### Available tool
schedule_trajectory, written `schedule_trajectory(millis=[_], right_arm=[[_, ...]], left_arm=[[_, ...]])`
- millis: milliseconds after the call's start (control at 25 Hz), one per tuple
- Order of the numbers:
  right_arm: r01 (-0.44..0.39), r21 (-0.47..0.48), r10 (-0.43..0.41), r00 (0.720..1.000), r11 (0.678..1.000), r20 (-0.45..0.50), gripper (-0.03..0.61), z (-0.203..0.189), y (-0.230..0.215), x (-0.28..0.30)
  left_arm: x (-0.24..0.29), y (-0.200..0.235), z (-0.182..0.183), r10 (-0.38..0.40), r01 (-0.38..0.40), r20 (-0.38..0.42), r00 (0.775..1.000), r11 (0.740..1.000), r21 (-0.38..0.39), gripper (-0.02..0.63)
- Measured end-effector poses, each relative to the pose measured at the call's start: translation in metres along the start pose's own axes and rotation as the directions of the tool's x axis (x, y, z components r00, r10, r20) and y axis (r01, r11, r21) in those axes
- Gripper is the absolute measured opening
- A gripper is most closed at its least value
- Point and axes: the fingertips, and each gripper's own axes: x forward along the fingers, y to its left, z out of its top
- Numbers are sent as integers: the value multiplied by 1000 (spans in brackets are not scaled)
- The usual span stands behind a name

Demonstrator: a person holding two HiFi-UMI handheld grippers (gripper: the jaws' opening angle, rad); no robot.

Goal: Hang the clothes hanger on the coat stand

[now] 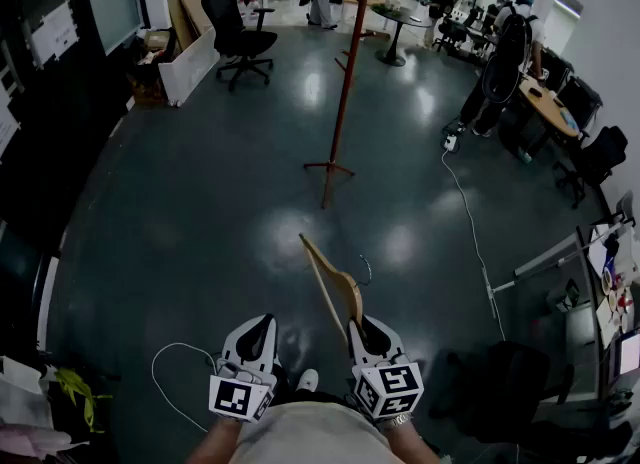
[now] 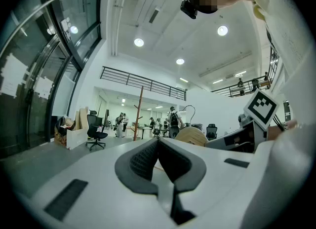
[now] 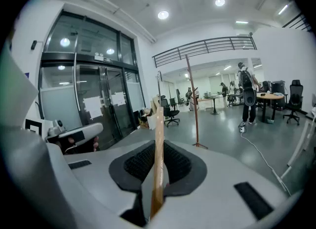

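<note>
You can't see the top of the coat stand point(image 1: 345, 82): its reddish pole runs out of the head view's upper edge at 12 o'clock, and only the shaft and the crossed feet on the floor show, well apart from you. Your right gripper point(image 1: 363, 332) is clamped on the lower end of the wooden hanger point(image 1: 330, 277). That end is buried between the dark pads, so only the arm rising toward 11 o'clock is plain. The thin wire hook point(image 1: 365, 270) at the hanger's 3 o'clock side is faint against the glossy floor. In the right gripper view the hanger point(image 3: 158, 139) stands edge-on between the pads of the right gripper point(image 3: 157, 161), with the coat stand point(image 3: 194, 104) behind at 1 o'clock. Your left gripper point(image 1: 255, 332) has its jaws pressed together on nothing. In its own view the left gripper point(image 2: 159, 156) hides all but a rounded wooden end of the hanger point(image 2: 192, 135). The sheets point(image 3: 118, 98) taped to the glass doors at 10 o'clock are too small to read. The cubes carry only black-and-white square patterns, no words.
</note>
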Motion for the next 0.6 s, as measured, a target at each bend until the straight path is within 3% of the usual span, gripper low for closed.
schedule_trajectory(millis=[280, 600], right_arm=[[8, -14, -9, 999, 1000, -36, 69, 2, 11, 40], [44, -8, -44, 999, 999, -13, 69, 45, 33, 110]], left_arm=[[24, 37, -1, 6, -5, 8, 1000, 999, -31, 12], [59, 124, 14, -3, 4, 31, 1000, 1000, -29, 12]])
